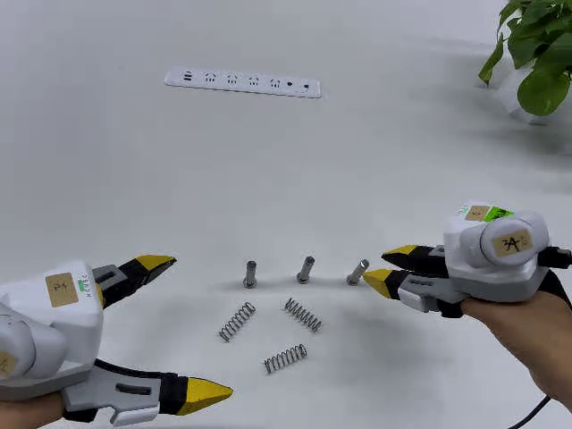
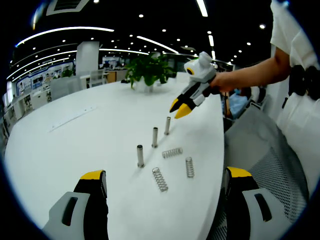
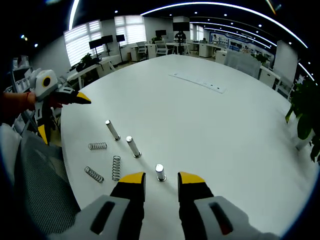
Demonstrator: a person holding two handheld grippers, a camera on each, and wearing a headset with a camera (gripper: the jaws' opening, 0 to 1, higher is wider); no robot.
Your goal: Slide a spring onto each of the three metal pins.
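Right gripper (image 1: 389,265), jaws apart, just beside the rightmost pin (image 1: 357,271)

The white-bodied left tool (image 1: 195,326) and right tool (image 1: 382,265) have black jaws tipped yellow and tan stickers (image 1: 61,289); the person wears a white short sleeve (image 2: 290,32).

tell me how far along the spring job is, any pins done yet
Nothing done: the three short grey metal pins stand bare, and the three coiled steel springs lie loose on the white table beside them. Nothing in hand: the left gripper is open, and the right gripper is open, its fingers near one end pin. All three springs are left to fit.
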